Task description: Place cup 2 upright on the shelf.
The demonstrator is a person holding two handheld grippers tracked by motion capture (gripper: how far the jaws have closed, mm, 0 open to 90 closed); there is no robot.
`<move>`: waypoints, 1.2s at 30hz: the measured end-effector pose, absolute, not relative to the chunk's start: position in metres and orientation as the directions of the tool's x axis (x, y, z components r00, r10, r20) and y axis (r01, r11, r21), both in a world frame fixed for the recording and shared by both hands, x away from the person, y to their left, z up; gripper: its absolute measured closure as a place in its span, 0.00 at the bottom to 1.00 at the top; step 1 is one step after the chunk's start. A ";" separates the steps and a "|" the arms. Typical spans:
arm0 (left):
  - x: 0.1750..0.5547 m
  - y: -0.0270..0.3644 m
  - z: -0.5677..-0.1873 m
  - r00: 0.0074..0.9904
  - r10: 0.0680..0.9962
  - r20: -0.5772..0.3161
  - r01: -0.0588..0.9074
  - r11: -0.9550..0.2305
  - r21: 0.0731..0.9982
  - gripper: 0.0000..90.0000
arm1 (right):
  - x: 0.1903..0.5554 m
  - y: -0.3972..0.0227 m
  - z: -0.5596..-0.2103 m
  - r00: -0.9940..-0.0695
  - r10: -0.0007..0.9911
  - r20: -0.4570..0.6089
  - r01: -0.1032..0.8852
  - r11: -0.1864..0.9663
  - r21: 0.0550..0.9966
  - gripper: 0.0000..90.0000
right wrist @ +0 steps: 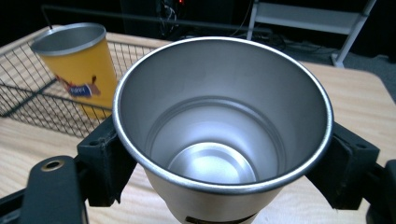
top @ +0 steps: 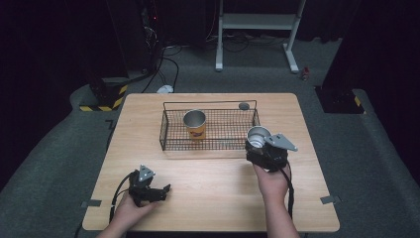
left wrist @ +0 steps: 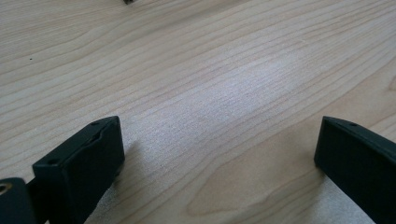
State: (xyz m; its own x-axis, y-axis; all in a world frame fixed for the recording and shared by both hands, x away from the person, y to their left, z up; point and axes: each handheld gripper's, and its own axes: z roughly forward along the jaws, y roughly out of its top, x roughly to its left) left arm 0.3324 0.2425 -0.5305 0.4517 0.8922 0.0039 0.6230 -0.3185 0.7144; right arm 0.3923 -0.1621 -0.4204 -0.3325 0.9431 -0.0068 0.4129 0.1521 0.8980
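Carrying steel cup clamped in right tongs, just off front right corner of wire basket. 1 yellow cup already stands inside. Left tongs wide, empty, on surface. Remaining, by my read: set cup in basket.

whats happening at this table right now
A person works with a gripper in each hand. The right gripper is clamped around a silver metal cup, held upright beside the wire basket. A yellow cup already stands inside that basket. The left gripper rests low over the wooden table, jaws open with nothing between them.
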 end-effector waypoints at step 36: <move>0.333 0.244 -0.530 0.497 0.868 0.012 0.604 -0.356 0.713 0.01 | 0.472 -0.114 -0.386 -0.358 0.933 -0.031 0.397 0.182 0.900 0.20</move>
State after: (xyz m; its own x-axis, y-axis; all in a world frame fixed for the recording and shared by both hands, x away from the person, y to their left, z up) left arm 0.3329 0.2436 -0.5304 0.4965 0.8679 0.0121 0.6044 -0.3556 0.7129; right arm 0.4717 -0.1136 -0.3862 -0.3583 0.9331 -0.0306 0.3968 0.1819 0.8997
